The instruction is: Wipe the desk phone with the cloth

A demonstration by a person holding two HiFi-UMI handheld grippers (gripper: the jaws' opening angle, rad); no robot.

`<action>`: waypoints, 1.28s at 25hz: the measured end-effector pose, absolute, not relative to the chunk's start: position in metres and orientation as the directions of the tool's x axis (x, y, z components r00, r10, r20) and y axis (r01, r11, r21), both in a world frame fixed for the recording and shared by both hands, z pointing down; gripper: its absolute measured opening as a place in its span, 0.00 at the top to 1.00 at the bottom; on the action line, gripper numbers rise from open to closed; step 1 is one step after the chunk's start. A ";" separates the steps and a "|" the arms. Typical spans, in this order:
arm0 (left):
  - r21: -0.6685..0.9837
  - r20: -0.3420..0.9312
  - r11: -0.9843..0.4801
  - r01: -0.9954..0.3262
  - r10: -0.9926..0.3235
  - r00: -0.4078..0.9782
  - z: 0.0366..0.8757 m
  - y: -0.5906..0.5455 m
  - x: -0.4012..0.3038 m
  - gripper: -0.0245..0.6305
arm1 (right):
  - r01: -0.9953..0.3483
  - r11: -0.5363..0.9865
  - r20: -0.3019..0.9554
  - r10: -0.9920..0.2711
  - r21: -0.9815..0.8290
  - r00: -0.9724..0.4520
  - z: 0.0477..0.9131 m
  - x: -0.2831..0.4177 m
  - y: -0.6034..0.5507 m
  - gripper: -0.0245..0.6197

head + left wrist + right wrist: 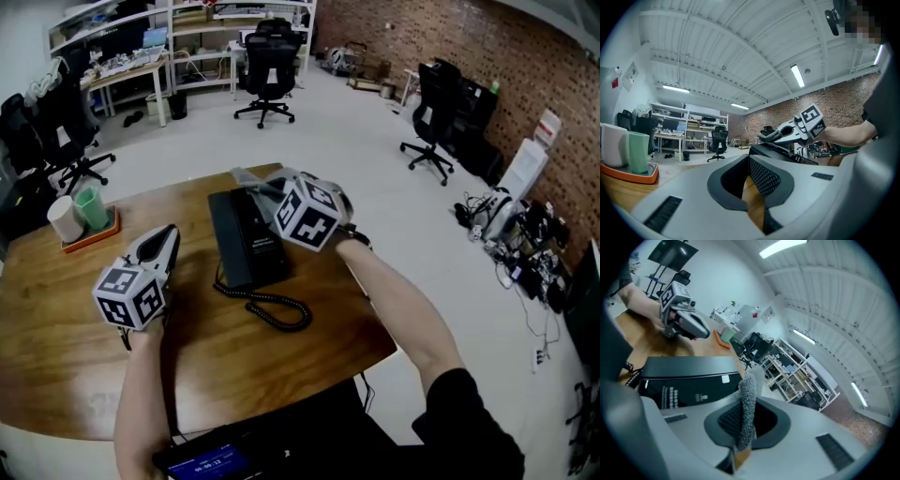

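Note:
A black desk phone (246,234) lies on the round wooden table (56,319), its coiled cord (272,307) trailing toward me. My right gripper (265,187) hovers over the phone's far right end, shut on a grey cloth (246,178). In the right gripper view the cloth (748,404) hangs pinched between the jaws, just beside the phone (689,373). My left gripper (167,236) rests low on the table left of the phone, jaws together with nothing between them. In the left gripper view the phone (785,152) lies ahead to the right, below the right gripper (774,134).
An orange tray (92,234) with a white cup (64,218) and a green cup (91,206) stands at the table's left. A lit screen (208,461) sits at the near edge. Office chairs (268,66) stand on the floor beyond.

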State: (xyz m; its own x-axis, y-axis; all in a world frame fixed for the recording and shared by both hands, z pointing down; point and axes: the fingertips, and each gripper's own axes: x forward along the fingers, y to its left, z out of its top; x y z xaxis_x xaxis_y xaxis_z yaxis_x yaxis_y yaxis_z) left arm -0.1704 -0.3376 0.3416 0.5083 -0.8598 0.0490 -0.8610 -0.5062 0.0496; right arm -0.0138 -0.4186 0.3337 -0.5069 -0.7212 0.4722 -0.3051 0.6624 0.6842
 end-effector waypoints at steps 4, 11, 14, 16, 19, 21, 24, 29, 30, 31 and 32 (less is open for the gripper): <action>0.046 0.049 -0.506 -0.861 -0.860 0.508 0.338 -0.337 -0.170 0.95 | -0.181 0.678 0.514 -0.680 0.712 -0.524 0.346 -0.009 -0.369 0.92; 0.057 0.064 -0.509 -0.859 -0.857 0.512 0.346 -0.339 -0.175 0.95 | -0.049 0.726 0.598 -0.601 0.686 -0.530 0.392 0.006 -0.288 0.92; 0.070 0.092 -0.513 -0.856 -0.851 0.518 0.353 -0.337 -0.172 0.95 | 0.012 0.782 0.667 -0.524 0.624 -0.529 0.404 0.013 -0.259 0.92; 0.075 0.110 -0.521 -0.850 -0.843 0.526 0.355 -0.335 -0.166 0.95 | 0.033 0.819 0.694 -0.463 0.573 -0.551 0.401 0.017 -0.244 0.92; 0.073 0.104 -0.538 -0.840 -0.833 0.543 0.353 -0.332 -0.161 0.95 | -0.088 0.832 0.603 -0.466 0.548 -0.648 0.371 0.017 -0.240 0.92; 0.061 0.086 -0.540 -0.839 -0.835 0.544 0.349 -0.329 -0.161 0.95 | -0.241 0.828 0.458 -0.495 0.506 -0.739 0.337 0.017 -0.238 0.92; 0.021 0.061 -0.552 -0.834 -0.831 0.552 0.337 -0.318 -0.156 0.95 | -0.411 0.824 0.170 -0.503 0.390 -0.847 0.279 0.028 -0.223 0.92; -0.022 -0.019 -0.628 -0.778 -0.778 0.628 0.296 -0.275 -0.133 0.95 | -0.502 0.832 -0.086 -0.496 0.237 -0.864 0.226 0.066 -0.180 0.92; -0.046 -0.021 -0.649 -0.759 -0.759 0.650 0.287 -0.261 -0.124 0.95 | -0.503 0.833 -0.115 -0.490 0.229 -0.864 0.219 0.074 -0.171 0.92; -0.072 -0.024 -0.669 -0.740 -0.741 0.671 0.278 -0.245 -0.114 0.95 | -0.503 0.834 -0.147 -0.481 0.227 -0.864 0.211 0.081 -0.162 0.92; -0.098 -0.031 -0.683 -0.724 -0.725 0.688 0.268 -0.229 -0.105 0.95 | -0.502 0.834 -0.183 -0.470 0.227 -0.863 0.203 0.088 -0.153 0.92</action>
